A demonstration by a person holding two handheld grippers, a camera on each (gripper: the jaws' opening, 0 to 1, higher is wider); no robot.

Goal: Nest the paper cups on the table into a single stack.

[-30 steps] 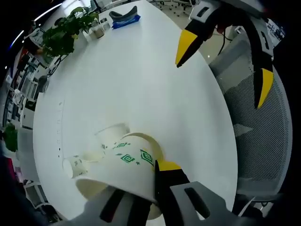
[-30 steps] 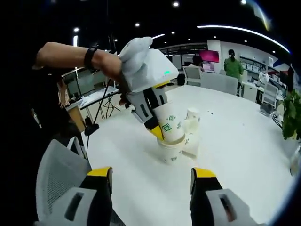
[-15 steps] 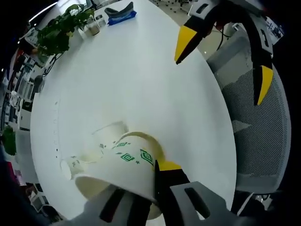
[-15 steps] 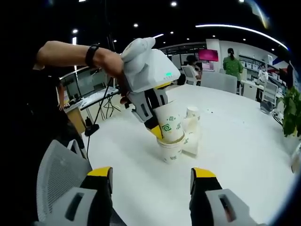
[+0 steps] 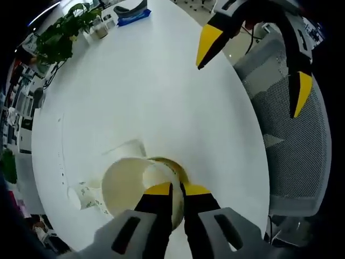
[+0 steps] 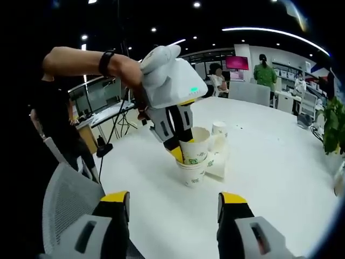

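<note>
Left gripper (image 5: 172, 189) fingers pinch rim of top paper cup (image 5: 126, 186), nested in stack. Right gripper (image 6: 173, 200) fingers wide, empty.

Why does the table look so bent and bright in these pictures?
Left gripper view: the fisheye lens bows the white table into a dome, evenly lit, almost shadowless. Right gripper view: ceiling lights dot a dark room, and the table edge curves; the cups stay sharp.

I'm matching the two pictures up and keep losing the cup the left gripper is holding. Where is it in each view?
Left gripper view: the held cup sits low and centre-left, its open mouth facing the camera, its rim pinched by the jaws.
Right gripper view: the same cup is mid-frame, seated in another cup.
Shared landmark: the potted plant.
</note>
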